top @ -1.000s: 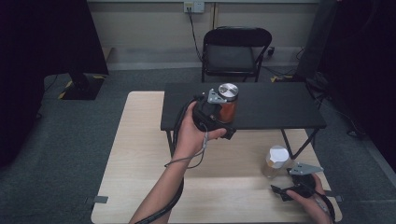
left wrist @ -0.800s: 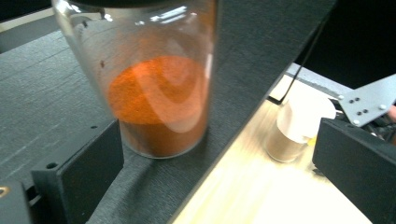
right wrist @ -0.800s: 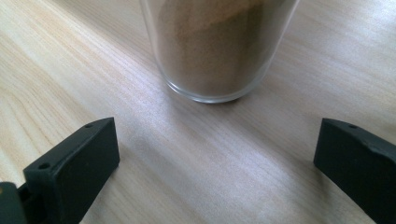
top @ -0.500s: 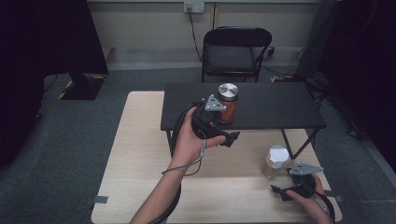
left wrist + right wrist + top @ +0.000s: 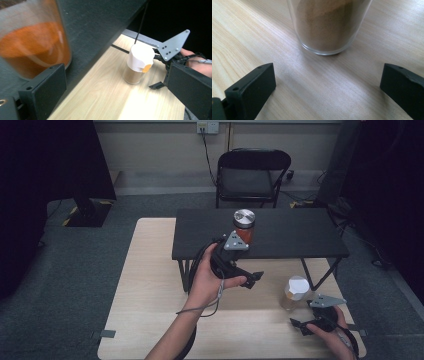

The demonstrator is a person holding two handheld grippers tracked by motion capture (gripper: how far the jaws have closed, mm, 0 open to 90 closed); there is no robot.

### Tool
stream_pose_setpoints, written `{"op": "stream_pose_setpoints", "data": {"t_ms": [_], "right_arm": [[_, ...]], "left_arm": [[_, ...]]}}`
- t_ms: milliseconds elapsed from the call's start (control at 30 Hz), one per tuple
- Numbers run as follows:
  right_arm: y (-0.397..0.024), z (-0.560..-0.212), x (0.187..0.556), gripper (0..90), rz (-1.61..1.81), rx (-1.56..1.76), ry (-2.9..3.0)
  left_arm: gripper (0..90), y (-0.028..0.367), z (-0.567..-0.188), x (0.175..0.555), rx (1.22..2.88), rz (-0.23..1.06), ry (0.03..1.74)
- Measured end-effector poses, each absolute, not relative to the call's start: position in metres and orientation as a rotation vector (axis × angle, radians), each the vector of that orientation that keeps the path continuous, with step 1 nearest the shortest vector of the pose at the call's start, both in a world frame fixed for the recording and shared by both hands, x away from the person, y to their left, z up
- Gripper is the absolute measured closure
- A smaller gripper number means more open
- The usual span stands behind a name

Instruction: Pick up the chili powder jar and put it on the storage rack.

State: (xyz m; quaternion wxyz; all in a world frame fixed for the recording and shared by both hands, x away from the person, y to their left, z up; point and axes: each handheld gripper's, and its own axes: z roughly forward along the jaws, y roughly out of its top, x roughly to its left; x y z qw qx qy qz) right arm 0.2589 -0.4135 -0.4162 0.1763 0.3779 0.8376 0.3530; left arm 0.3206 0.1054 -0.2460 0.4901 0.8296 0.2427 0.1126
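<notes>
A jar of orange-red powder with a silver lid [image 5: 243, 225] stands on the black shelf [image 5: 300, 237]; it looms blurred at the left in the left gripper view [image 5: 32, 47]. My left gripper [image 5: 249, 278] hangs open just in front of and below it, apart from the jar [image 5: 116, 75]. A glass jar of brown powder with a white lid [image 5: 295, 292] [image 5: 138, 65] stands on the wooden table [image 5: 150, 285]. My right gripper [image 5: 303, 316] rests open right before this jar [image 5: 329, 25], its jaws wide apart [image 5: 327, 87].
The black shelf stands on thin legs [image 5: 310, 277] over the far half of the table. A black folding chair [image 5: 250, 175] is behind it. The right gripper's grey plate [image 5: 172, 45] shows beyond the white-lidded jar.
My left gripper was at the orange-red jar on the shelf; it has let go and drawn back down toward the person. The jar stays upright. The right gripper has not moved.
</notes>
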Motion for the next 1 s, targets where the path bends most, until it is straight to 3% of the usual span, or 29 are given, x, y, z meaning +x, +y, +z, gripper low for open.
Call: {"op": "stream_pose_setpoints", "data": {"t_ms": [1000], "right_arm": [[-0.413,-0.416,0.259,0.0,0.997,1.073,2.374]], "left_arm": [[3.7,0.108,-0.307,0.315,2.040,0.208,0.609]]}}
